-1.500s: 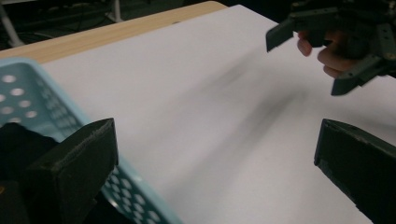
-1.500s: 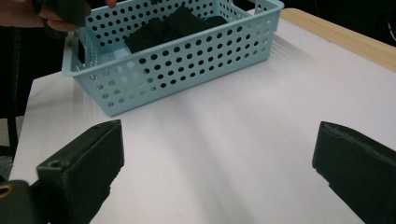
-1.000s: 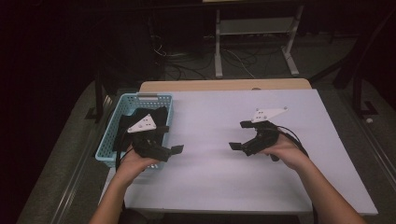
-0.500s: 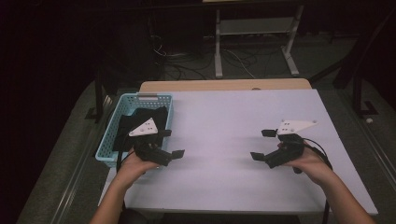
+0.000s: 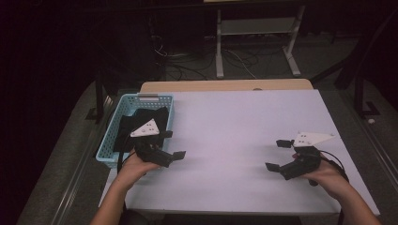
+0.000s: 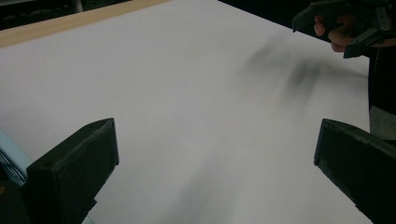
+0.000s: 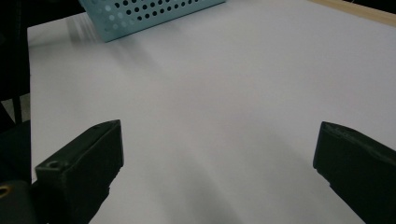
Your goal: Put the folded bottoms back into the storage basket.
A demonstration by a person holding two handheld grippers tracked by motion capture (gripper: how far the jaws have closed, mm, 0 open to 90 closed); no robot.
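My left gripper (image 5: 172,144) is held over the white table (image 5: 234,126) just right of a light blue perforated basket (image 5: 109,140), its jaws wide open and empty. Dark cloth (image 5: 136,123) lies inside the basket. My right gripper (image 5: 278,154) hovers near the table's right front, also open with nothing between the jaws. In the left gripper view its own jaws (image 6: 215,172) frame bare tabletop, and the other hand's gripper (image 6: 348,21) shows at the top right. In the right gripper view the jaws (image 7: 217,168) frame bare tabletop, with the basket (image 7: 144,11) at the top.
A wooden strip (image 5: 225,86) runs along the table's far edge. Beyond it stand a white metal stand (image 5: 256,33) and cables on the dark floor (image 5: 183,65). A dark frame post (image 5: 361,75) rises at the far right.
My right gripper has moved right and toward the near edge, away from the table's middle. The left gripper has stayed beside the basket, both staying open.
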